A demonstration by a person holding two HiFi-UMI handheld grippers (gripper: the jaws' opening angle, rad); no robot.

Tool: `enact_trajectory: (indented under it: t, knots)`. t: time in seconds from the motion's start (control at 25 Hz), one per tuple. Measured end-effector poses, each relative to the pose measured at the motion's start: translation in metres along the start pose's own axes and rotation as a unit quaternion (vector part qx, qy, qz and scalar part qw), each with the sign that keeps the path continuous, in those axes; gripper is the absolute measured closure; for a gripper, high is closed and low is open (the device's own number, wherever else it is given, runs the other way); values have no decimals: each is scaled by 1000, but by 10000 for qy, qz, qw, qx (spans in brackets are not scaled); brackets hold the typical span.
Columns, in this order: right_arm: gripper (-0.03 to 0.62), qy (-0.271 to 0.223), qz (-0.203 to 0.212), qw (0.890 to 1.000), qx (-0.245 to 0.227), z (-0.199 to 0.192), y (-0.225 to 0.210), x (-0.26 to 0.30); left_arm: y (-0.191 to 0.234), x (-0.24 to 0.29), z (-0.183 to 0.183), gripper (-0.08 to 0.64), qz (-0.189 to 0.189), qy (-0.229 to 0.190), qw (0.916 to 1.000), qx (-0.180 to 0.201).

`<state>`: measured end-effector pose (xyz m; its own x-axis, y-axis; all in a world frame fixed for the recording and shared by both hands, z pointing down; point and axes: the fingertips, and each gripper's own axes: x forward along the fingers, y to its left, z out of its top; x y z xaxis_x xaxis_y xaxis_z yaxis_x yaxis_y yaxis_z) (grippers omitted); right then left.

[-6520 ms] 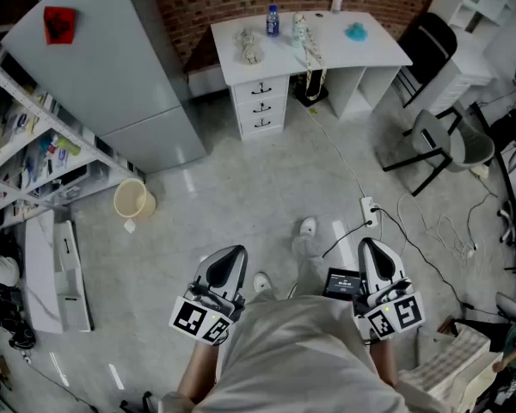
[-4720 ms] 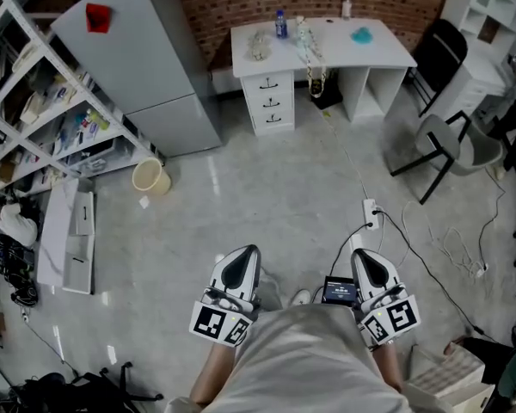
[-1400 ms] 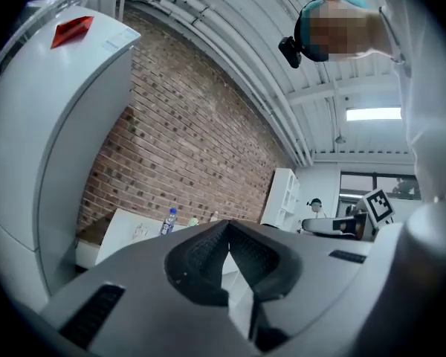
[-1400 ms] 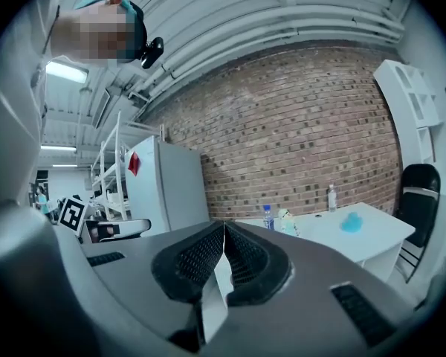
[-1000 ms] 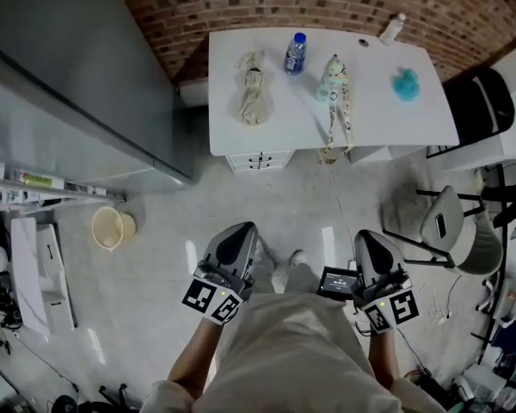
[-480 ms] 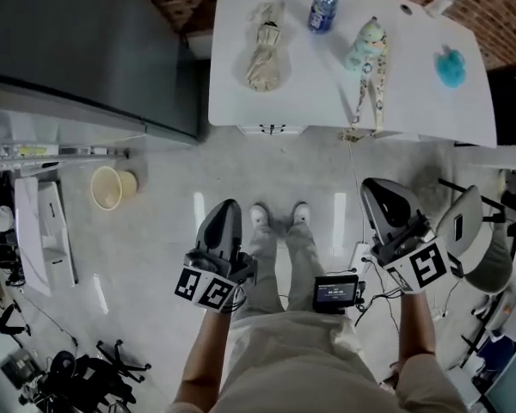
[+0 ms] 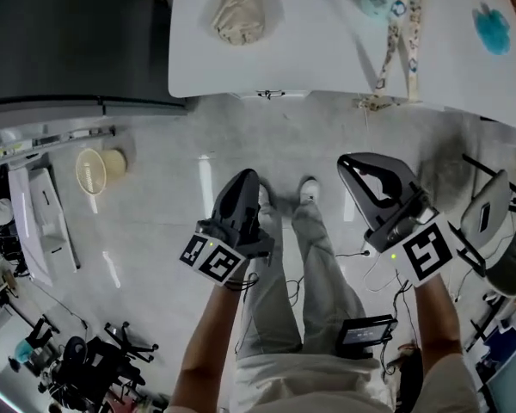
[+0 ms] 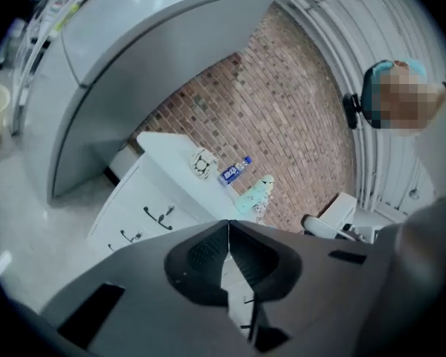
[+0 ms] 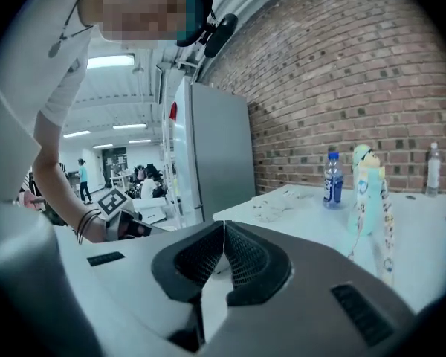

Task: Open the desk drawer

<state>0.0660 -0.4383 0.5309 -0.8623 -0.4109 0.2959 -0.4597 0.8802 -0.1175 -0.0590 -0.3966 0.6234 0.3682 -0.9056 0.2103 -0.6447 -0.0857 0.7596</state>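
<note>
The white desk (image 7: 310, 54) fills the top of the head view, and a drawer handle (image 7: 271, 94) shows just under its front edge. In the left gripper view the drawer stack (image 8: 137, 218) stands ahead with dark handles (image 8: 157, 215). My left gripper (image 7: 248, 177) is shut and empty, held over the floor short of the desk. My right gripper (image 7: 351, 162) is also shut, with nothing between its pads, off to the right at about the same distance. The pads meet in a closed line on the left gripper (image 8: 228, 227) and on the right gripper (image 9: 224, 226).
On the desk lie a bundled cloth (image 7: 239, 7), a pale toy figure (image 7: 394, 7), a blue puff (image 7: 494, 29) and a water bottle (image 9: 332, 177). A grey fridge (image 7: 69, 41) stands left of the desk. A yellow bucket (image 7: 95, 169) sits on the floor, and a chair (image 7: 499, 222) stands at right.
The desk has slid to the top edge of the head view and looms larger. Both grippers have sunk and moved toward it, both still shut.
</note>
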Motion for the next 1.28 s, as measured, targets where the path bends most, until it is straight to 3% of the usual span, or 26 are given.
enact_trajectory:
  t: [0.24, 0.44, 0.56, 0.6, 0.68, 0.72, 0.88, 1.08, 1.28]
  knots:
    - [565, 231, 55, 9990, 372, -70, 2, 33, 91, 51, -53, 552, 218, -133, 9929, -1159]
    - [565, 236, -30, 9975, 658, -122, 0, 61, 158, 92, -79, 551, 49, -361, 9724, -2305]
    - [565, 237, -102, 9957, 889, -151, 8, 72, 186, 110, -85, 549, -78, -466, 9639, -2622]
    - [565, 254, -117, 9949, 973, -161, 11, 74, 194, 117, -86, 536, -97, -504, 9610, -2719]
    - [565, 315, -113, 9934, 1101, -178, 18, 80, 209, 131, -89, 388, -133, -605, 9508, -3036]
    - [565, 349, -98, 9928, 1141, -185, 21, 82, 215, 140, -89, 379, -160, -631, 9464, -3165]
    - [565, 367, -77, 9915, 1244, -196, 26, 94, 232, 170, -84, 379, -245, -598, 9469, -3149]
    - [565, 270, -201, 9903, 1349, -191, 21, 98, 245, 197, -67, 379, -333, -828, 9392, -3316]
    - [565, 272, -337, 9892, 1397, -195, 17, 94, 232, 217, -53, 362, -693, -958, 9326, -3411]
